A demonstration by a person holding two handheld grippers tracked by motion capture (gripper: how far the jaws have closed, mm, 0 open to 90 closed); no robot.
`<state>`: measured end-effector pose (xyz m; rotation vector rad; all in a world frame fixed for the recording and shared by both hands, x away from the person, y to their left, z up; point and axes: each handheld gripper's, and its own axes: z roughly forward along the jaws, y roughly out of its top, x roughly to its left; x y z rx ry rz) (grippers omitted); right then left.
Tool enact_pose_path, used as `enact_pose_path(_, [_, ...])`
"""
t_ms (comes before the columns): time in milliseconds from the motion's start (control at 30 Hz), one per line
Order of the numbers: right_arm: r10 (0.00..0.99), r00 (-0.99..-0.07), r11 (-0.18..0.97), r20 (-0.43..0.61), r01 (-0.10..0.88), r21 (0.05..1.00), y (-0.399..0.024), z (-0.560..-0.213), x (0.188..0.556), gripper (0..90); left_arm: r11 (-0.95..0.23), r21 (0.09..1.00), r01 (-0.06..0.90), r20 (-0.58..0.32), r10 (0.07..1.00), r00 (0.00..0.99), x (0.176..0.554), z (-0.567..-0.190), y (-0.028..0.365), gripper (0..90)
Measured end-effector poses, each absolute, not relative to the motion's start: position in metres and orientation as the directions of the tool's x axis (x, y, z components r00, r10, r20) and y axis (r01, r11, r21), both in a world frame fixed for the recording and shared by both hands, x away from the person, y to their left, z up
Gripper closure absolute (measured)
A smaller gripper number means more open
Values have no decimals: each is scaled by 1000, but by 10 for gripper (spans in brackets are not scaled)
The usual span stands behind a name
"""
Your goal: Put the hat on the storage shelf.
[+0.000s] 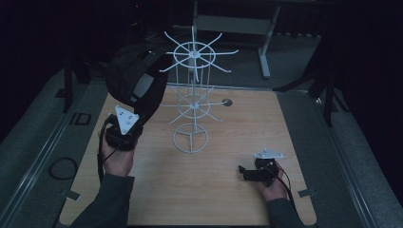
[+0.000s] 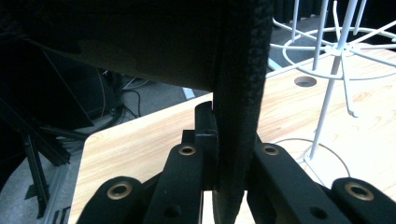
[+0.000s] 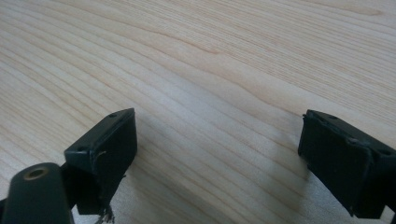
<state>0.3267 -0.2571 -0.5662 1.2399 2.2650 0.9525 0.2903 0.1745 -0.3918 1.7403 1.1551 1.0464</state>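
Clamping black cap (image 1: 130, 76) by strap, left hand-held gripper (image 1: 124, 124) lifts it beside white wire rack (image 1: 192, 95); right hand-held gripper (image 1: 247, 172), jaws apart, low over tabletop (image 1: 228, 199).

I work at a light wood-grain table (image 1: 247, 142) with a round cable hole (image 1: 226, 102), grey carpet floor (image 1: 33, 142) around me, a grey metal desk frame (image 1: 266, 52) beyond, in dim light.

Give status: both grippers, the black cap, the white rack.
Left gripper shut on black cap, held up beside white wire rack. Right gripper open, low over table. Cap not yet hung.
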Motion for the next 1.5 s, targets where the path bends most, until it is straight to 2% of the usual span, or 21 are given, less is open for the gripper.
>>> enact_pose_path(1200, [845, -535, 378, -10, 583, 719, -257, -566, 326, 115, -393, 865, 312, 306, 906, 293, 303, -418, 155, 837])
enact_pose_path(1400, [845, -535, 377, -10, 583, 720, -257, -566, 326, 115, -413, 859, 301, 316, 892, 323, 304, -420, 153, 799])
enact_pose_path(1500, [845, -534, 377, -10, 584, 719, -257, -566, 326, 115, -401, 872, 281, 304, 893, 332, 303, -420, 153, 706])
